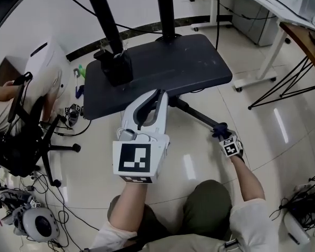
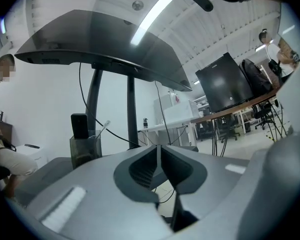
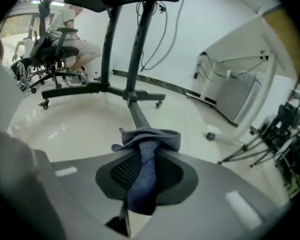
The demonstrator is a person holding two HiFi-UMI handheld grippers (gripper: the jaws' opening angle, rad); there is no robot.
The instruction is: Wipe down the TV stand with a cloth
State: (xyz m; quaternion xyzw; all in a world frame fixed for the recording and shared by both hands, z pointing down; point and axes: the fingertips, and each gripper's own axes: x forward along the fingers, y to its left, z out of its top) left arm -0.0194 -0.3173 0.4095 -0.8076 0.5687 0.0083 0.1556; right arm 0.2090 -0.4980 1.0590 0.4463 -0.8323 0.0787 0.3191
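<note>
My right gripper (image 3: 148, 151) is clamped on the blue cloth (image 3: 144, 176). The fabric runs down between the jaws and bunches in a fold over their tips. Just past that fold, the dark leg (image 3: 135, 113) of the TV stand (image 1: 168, 67) runs straight ahead of the gripper across the pale floor. The cloth sits at the leg's near end, though I cannot tell if it touches.

My left gripper (image 1: 158, 94) is raised, its jaws pressed together with nothing between them. Its tips are over the near edge of the stand's dark shelf (image 1: 199, 62). Ahead and to its left, a black box (image 1: 117, 67) stands on that shelf. Two dark poles (image 1: 165, 9) rise beyond the box. Far off to the left is an office chair (image 1: 21, 140). A white desk (image 1: 262, 4) is far to the right.
</note>
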